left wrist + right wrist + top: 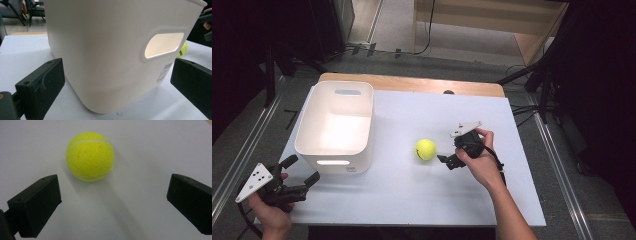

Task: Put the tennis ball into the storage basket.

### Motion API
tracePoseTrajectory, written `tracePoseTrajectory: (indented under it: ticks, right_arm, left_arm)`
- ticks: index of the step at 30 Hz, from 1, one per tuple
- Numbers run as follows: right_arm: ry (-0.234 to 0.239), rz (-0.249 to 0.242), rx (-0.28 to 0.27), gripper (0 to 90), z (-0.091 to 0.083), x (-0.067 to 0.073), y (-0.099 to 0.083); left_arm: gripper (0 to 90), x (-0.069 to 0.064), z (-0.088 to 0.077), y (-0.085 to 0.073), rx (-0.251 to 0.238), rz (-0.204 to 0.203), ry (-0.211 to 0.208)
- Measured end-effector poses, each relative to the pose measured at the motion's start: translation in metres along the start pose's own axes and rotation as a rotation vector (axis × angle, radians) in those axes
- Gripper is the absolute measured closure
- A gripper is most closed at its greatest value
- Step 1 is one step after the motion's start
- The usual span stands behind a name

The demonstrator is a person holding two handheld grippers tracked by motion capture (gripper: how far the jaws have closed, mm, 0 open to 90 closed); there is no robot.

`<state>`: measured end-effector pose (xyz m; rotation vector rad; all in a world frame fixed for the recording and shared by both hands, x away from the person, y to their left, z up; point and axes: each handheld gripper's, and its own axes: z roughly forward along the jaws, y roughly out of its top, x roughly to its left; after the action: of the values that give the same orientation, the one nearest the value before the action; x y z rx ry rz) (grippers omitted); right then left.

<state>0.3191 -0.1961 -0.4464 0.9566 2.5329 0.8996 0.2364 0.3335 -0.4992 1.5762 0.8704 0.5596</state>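
You are working on a white table (412, 200) with a wooden strip along its far edge, grey floor and dark stands around it. The tennis ball (425, 149) sits on bare tabletop near the middle, just right of the white bin (337, 127). Your right gripper (447, 161) has its jaws spread wide, close to the ball but not touching. Your left gripper (304, 175), jaws also spread, hovers at the near left corner facing the bin's wall. Open surface lies in front of the ball.

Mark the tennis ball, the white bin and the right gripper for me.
tennis ball (90, 156), right gripper view, middle of its felt.
white bin (334, 149), high view, near rim.
right gripper (443, 159), high view, between its fingers.
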Motion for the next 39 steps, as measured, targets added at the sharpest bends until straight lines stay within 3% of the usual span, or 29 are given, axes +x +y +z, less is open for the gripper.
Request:
tracePoseTrajectory:
  ticks: [39]
  right_arm:
    - [0.066, -0.089, 0.096, 0.0, 0.036, 0.012, 0.031]
  left_arm:
    - [0.0, 0.000, 0.000, 0.000, -0.002, 0.000, -0.003]
